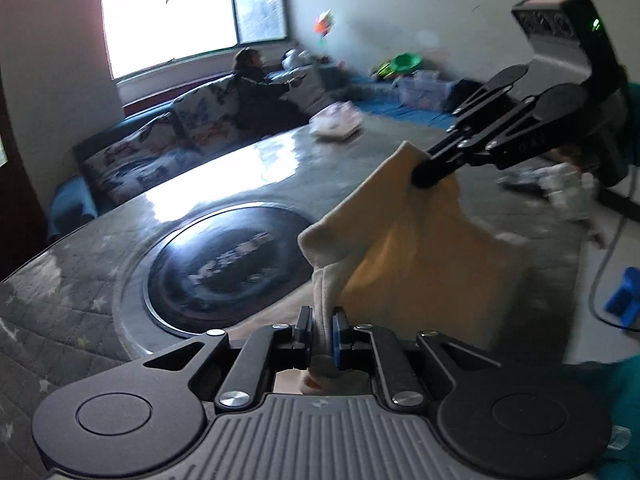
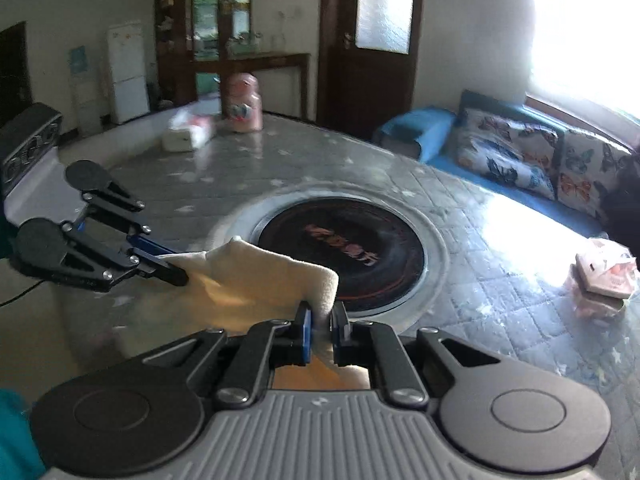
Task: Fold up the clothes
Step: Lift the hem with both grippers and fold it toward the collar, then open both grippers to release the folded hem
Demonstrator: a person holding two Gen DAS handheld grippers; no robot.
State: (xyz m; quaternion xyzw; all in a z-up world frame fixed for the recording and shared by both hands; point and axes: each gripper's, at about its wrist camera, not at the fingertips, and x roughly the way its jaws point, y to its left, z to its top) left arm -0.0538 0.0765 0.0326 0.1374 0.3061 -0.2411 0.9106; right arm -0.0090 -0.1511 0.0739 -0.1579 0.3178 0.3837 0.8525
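A: Start at the hand-held grippers. What are they doing?

B: The left hand-held gripper (image 1: 322, 330) is pinched tight on a bunched corner of the cream garment (image 1: 424, 248). The right hand-held gripper (image 2: 320, 326) is clamped the same way on another corner of it. In the left wrist view the right one's fingers bite the cloth's upper edge.

A: So where is the garment relative to the dark round inset (image 2: 344, 264) in the desk?

B: Held up in the air between the two grippers, on the near side of that inset, with the cloth sagging below the top edge stretched between them. Its lower part is out of sight, so I cannot tell whether it touches the desk (image 2: 500, 248).

A: How far along is the folding?

B: Hard to pin down. A lifted, spread garment fits being shaken out flat ahead of a crease, or being carried over to make one. No finished fold shows on this piece.

A: Anything else beyond the inset?

B: A pink jar (image 2: 244, 104) and a pale packet (image 2: 188, 130) on its far side, both well apart from the cloth.
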